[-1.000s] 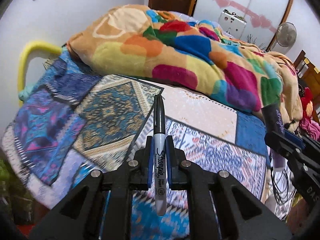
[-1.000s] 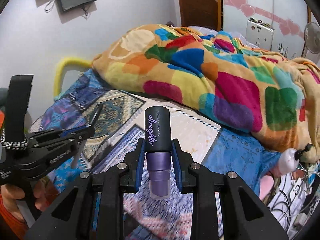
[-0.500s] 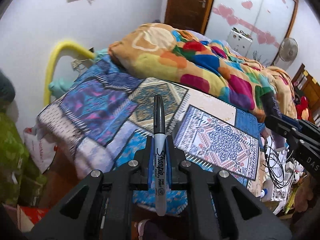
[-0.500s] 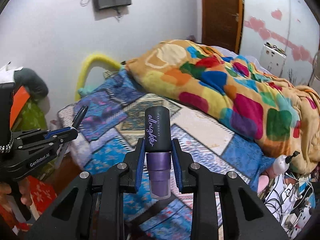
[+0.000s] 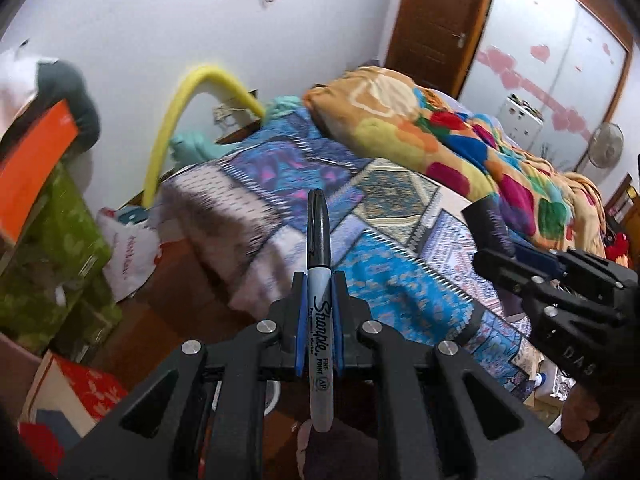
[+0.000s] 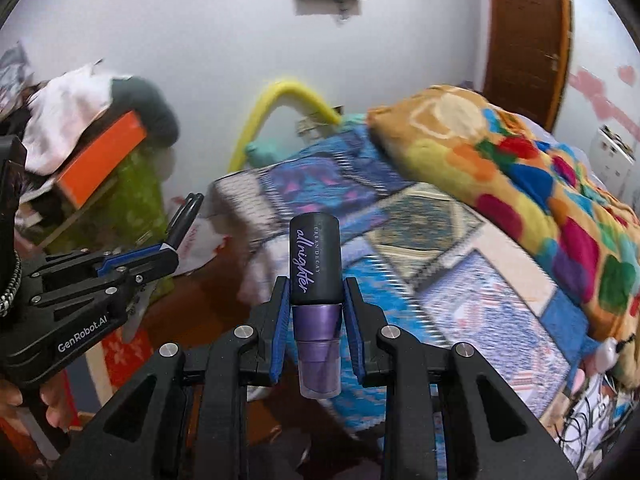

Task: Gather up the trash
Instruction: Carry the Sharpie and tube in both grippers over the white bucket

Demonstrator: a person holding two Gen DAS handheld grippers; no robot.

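Observation:
A black-capped Sharpie marker [image 5: 319,280] stands upright between the blue pads of my left gripper [image 5: 319,286], which is shut on it. My right gripper [image 6: 316,292] is shut on a small spray bottle [image 6: 315,264] with a black cap and a purple body. Both are held in the air off the corner of the bed [image 5: 280,208]. In the left wrist view the right gripper [image 5: 504,256] shows at the right edge with the bottle [image 5: 490,224]. In the right wrist view the left gripper [image 6: 160,254] shows at the left with the marker's cap [image 6: 186,216].
A patchwork sheet covers the bed, with a bright multicoloured blanket [image 5: 460,136] heaped at the back. Left of the bed stand a green box [image 5: 52,256], an orange box [image 5: 32,164], a white bag [image 5: 128,248] and a yellow tube [image 5: 176,120]. Cables lie at the right [image 6: 592,412].
Both grippers have pulled back and away from the bed toward its left corner, so the floor clutter and green box have come into view. Each still grips its item.

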